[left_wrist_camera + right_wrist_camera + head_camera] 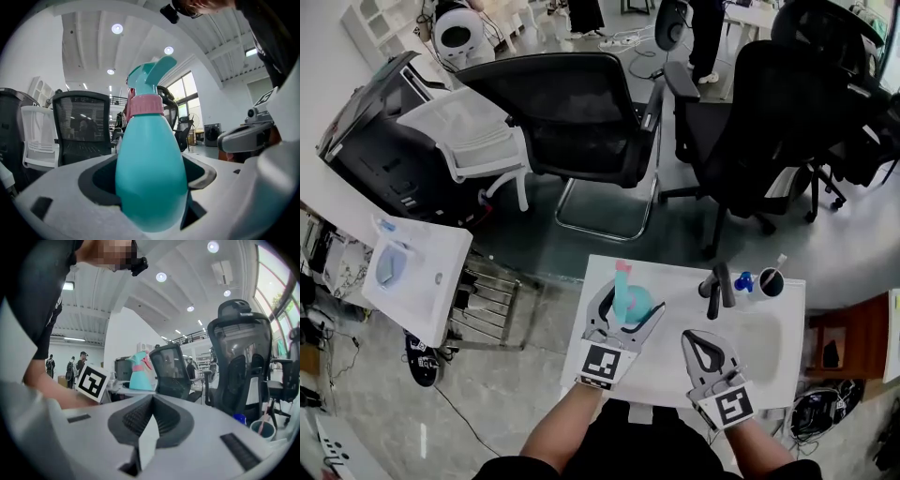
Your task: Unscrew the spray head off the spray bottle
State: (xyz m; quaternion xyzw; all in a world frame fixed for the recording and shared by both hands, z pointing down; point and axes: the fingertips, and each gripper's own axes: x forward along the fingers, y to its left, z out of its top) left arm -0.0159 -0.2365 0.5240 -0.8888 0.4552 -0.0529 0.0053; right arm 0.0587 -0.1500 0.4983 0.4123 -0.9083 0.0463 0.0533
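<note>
Spray bottle tight in left hand-held gripper; right hand-held gripper closed.

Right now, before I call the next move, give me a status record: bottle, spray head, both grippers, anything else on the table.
spray bottle: teal, upright, between the left jaws
spray head: teal, seated on the pink collar, not yet unscrewed
left gripper: closed on the bottle's body
right gripper: jaws together, empty, beside the bottle and apart from it
table: white
other items: cup, small blue item and a black object at the far right; what the black object is I cannot tell
</note>
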